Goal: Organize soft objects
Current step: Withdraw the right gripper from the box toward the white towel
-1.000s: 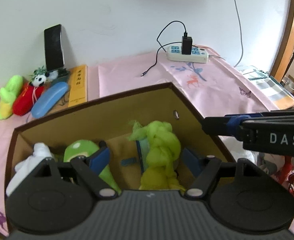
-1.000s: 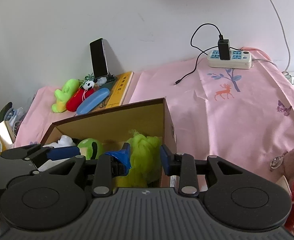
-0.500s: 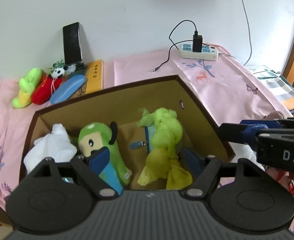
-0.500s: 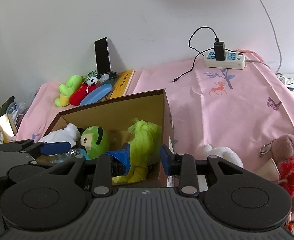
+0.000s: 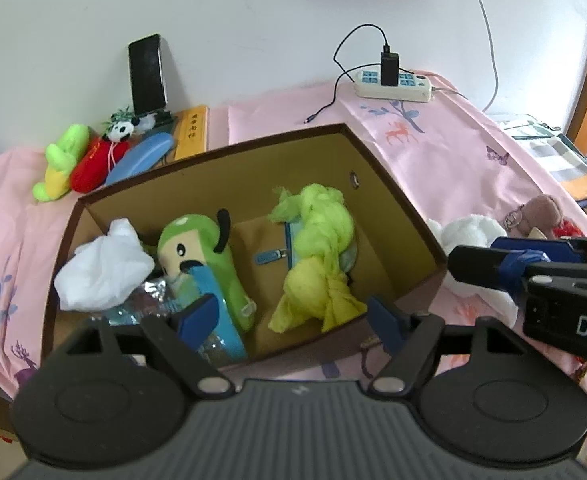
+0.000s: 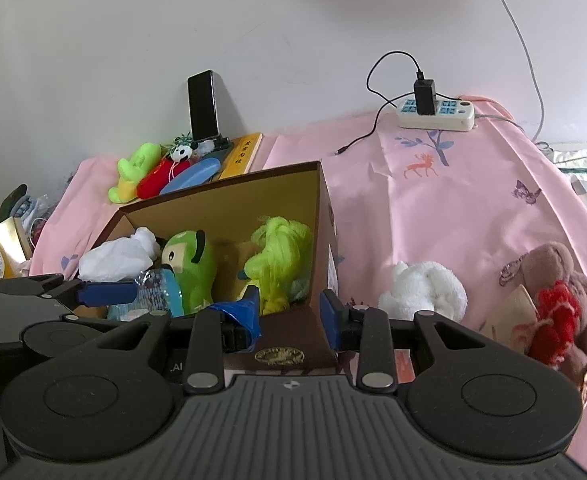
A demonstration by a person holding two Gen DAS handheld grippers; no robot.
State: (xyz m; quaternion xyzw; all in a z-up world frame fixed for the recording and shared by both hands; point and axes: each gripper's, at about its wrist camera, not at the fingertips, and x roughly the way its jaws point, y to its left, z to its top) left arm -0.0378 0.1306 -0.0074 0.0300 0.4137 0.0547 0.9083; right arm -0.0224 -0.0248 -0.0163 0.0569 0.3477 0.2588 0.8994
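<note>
Cardboard box (image 5: 393,200) sits on the pink cloth (image 5: 453,152). Inside: knotted yellow-green cloth (image 5: 317,256) on the right side, green plush toy (image 5: 201,248) in the middle, crumpled white cloth (image 5: 101,264) at left. Left gripper (image 5: 289,316) hangs over the box's near edge, jaws spread wide, nothing between them. Right gripper (image 6: 289,312) is by the box's near right corner, jaws apart and straddling the box wall, not pinching it.

Left wrist view looks down into the box: floor visible, plus a blue zipper tab (image 5: 269,257) beside the green cloth. It catches only part of a fluffy white toy (image 5: 469,232) behind the other gripper.

Right wrist view shows that white toy (image 6: 425,288) whole, outside the box on the cloth, with a brown bear (image 6: 565,292) in red further right. Both views show a phone (image 6: 202,106) propped at the wall, small plush toys (image 6: 149,176) below it, and a power strip (image 6: 435,114).
</note>
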